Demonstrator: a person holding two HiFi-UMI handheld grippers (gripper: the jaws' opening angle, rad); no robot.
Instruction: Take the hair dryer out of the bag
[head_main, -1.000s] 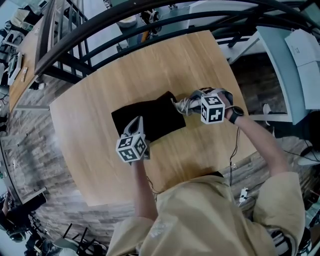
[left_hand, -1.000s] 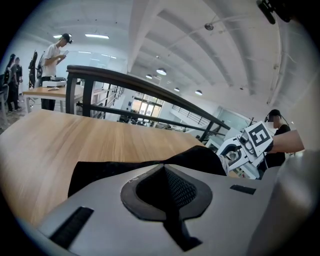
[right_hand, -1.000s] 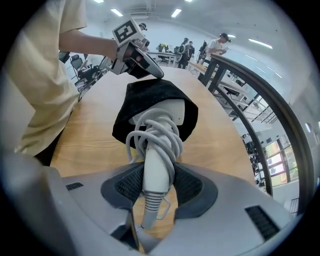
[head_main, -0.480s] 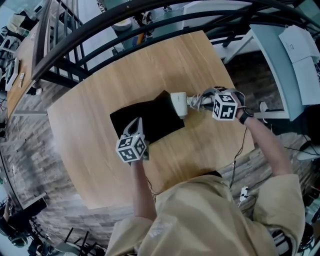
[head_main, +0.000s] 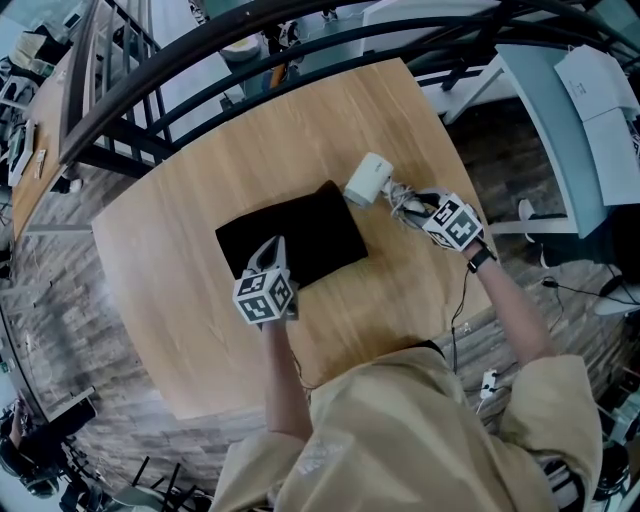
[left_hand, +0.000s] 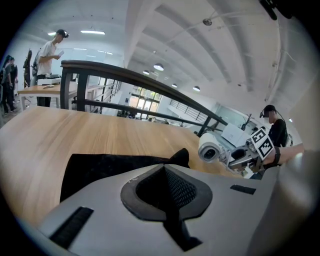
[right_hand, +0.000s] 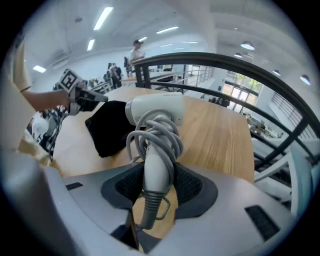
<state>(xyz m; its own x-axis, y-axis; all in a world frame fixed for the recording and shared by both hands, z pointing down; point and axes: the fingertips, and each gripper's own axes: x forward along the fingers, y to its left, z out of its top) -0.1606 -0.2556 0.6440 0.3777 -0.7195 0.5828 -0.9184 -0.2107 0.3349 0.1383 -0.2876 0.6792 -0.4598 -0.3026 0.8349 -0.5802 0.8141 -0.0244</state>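
Now the hair dryer (head_main: 368, 180) is clear of the black bag (head_main: 300, 230). It is held over the wooden table (head_main: 180, 170), just beyond the bag's far right corner. Our right gripper (head_main: 412, 205) is clenched on its handle (right_hand: 156, 170), with the grey cord (right_hand: 155, 132) looped round the handle just above the pads and the barrel pointing away from us. Our left gripper (head_main: 270, 252) is pressed fully together with its tips at the bag's near edge. We cannot tell whether any cloth is caught between them.

We judge the removal itself all but done, so what remains is a clean set-down. The heavy barrel sits far from the pads and the handle looks smooth, so the dryer could swivel in the grip. We should hold firm and move the wrist slowly. We would pick bare wood well beside the bag and lower the dryer until the barrel's side rests flat. We would let go only once the table takes the weight. The cord loops look loose and could slide or catch on a jaw, so we should draw straight back along the handle. Meanwhile the left gripper should stay on the bag to stop it shifting.
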